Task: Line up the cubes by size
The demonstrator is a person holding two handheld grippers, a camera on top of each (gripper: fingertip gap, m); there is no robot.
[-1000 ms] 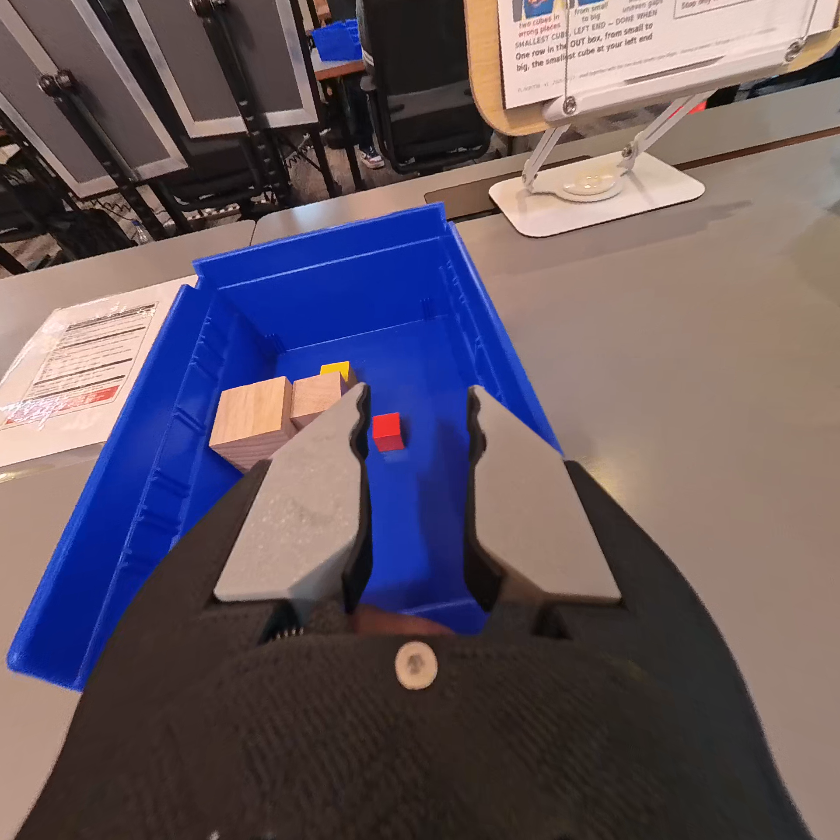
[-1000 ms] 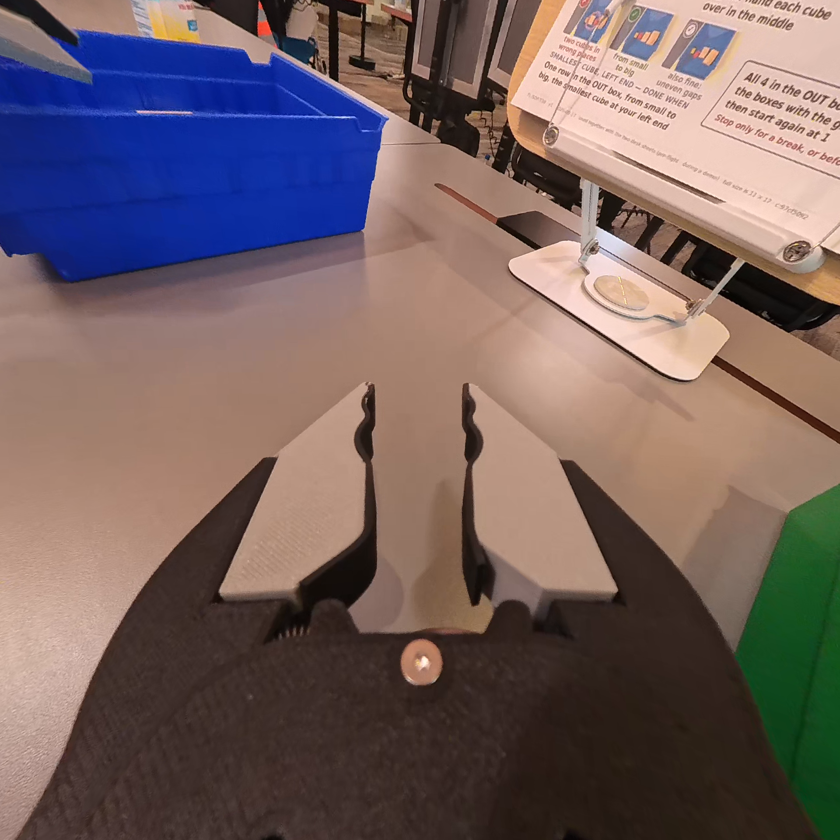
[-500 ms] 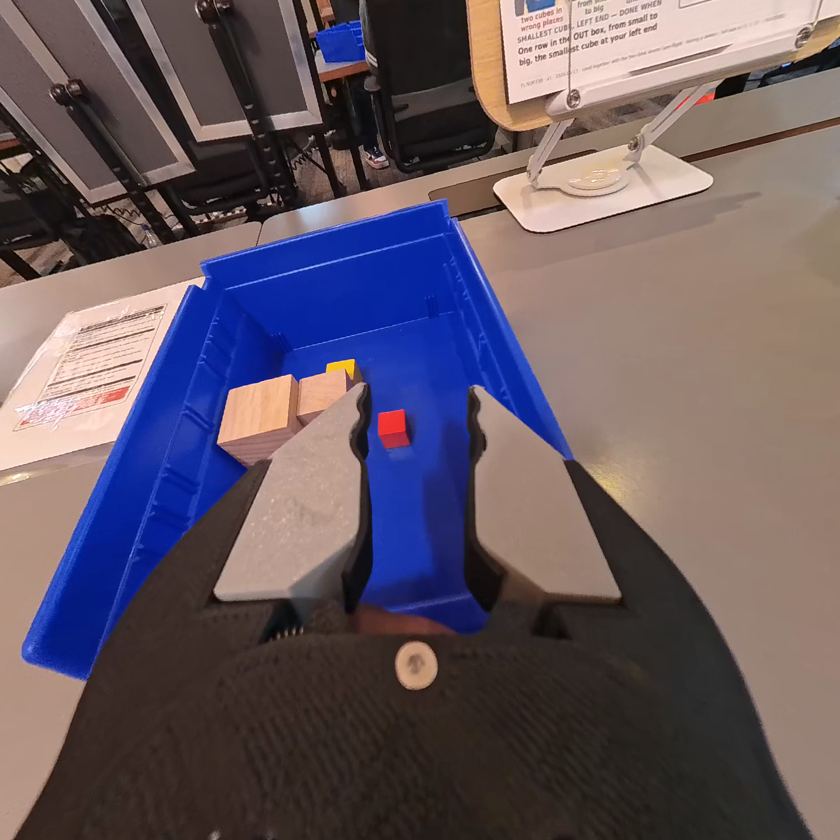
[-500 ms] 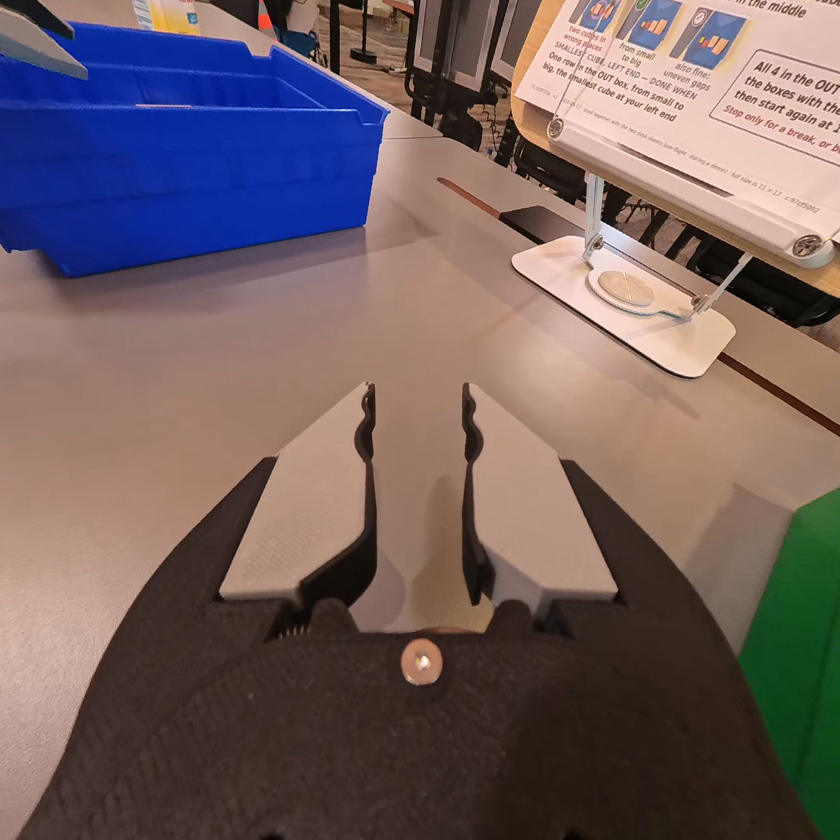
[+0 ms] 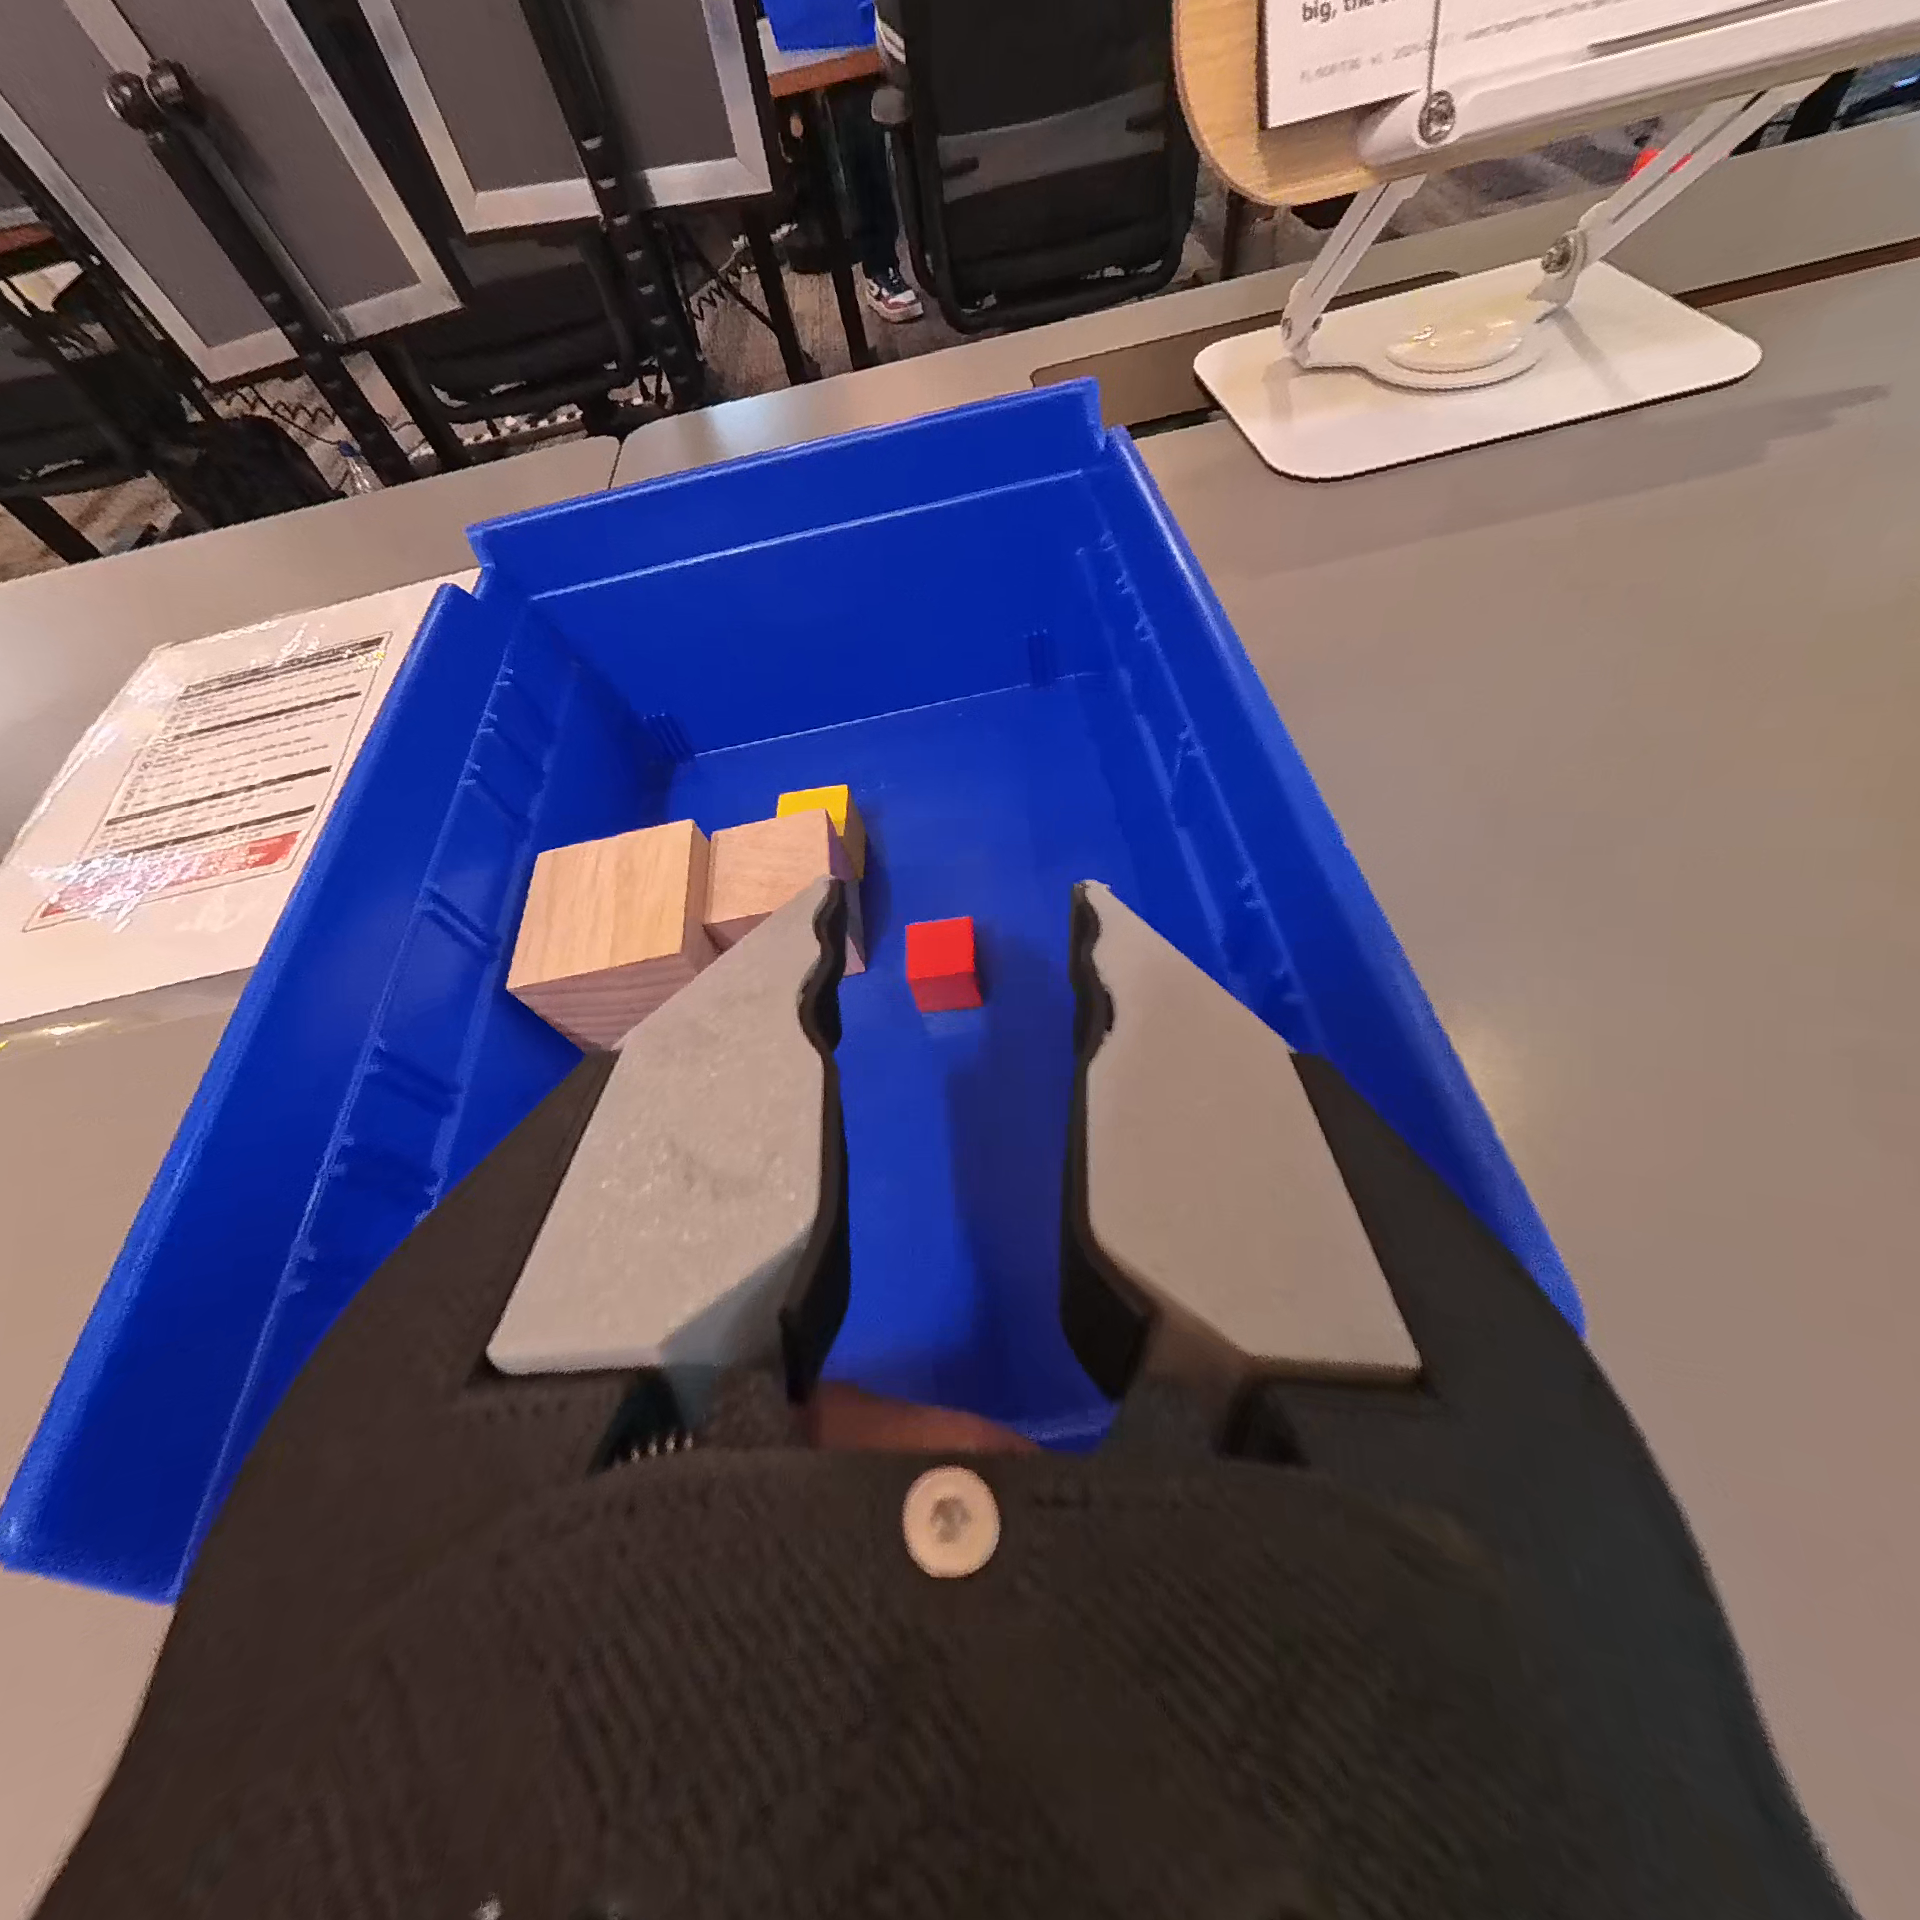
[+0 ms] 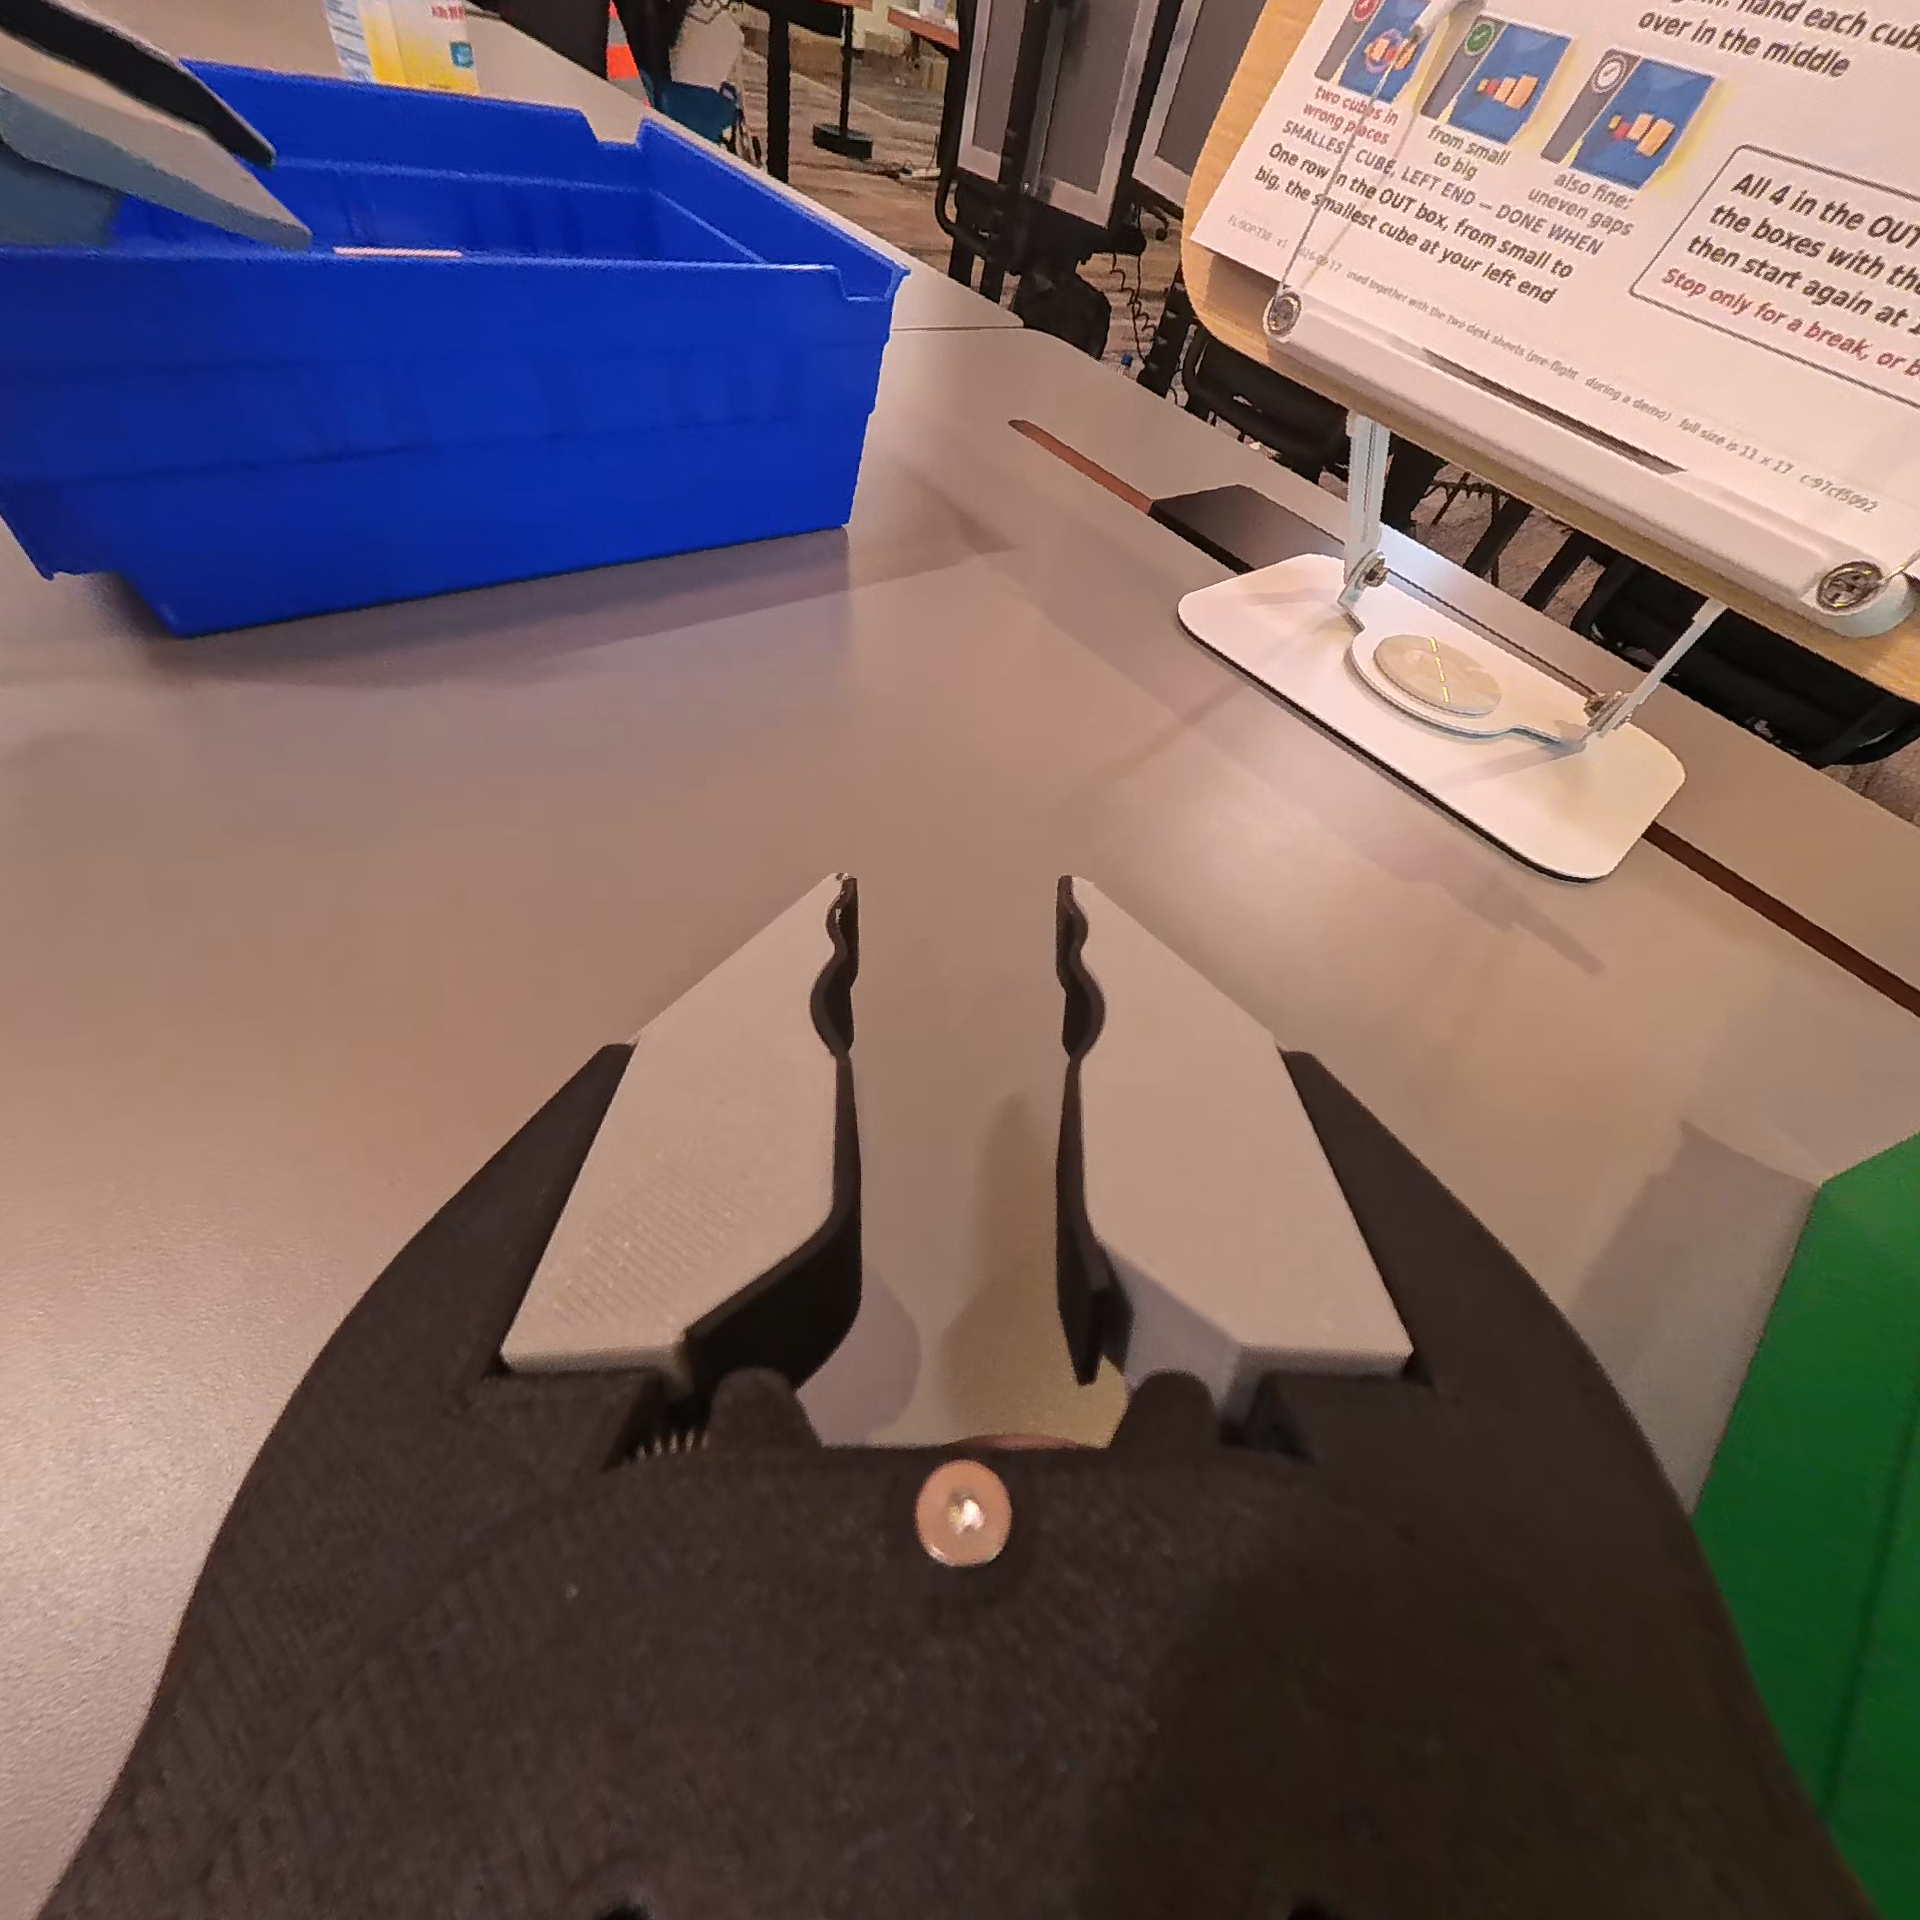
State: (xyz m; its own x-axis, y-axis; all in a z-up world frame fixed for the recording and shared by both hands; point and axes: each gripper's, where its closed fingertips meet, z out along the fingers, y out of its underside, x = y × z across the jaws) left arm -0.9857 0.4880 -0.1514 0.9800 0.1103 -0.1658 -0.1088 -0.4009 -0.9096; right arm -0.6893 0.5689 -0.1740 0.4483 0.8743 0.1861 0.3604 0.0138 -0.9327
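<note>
Just beyond the left tongs' (image 5: 951, 904) gap sits the red cube (image 5: 940, 961).

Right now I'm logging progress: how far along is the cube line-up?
Barely started. All four cubes sit unsorted in the blue bin: large wooden cube, smaller wooden cube, yellow cube, red cube. In hand: nothing; the left gripper is open above the red cube, and the right gripper is open over the table. Left: the whole row.
</note>
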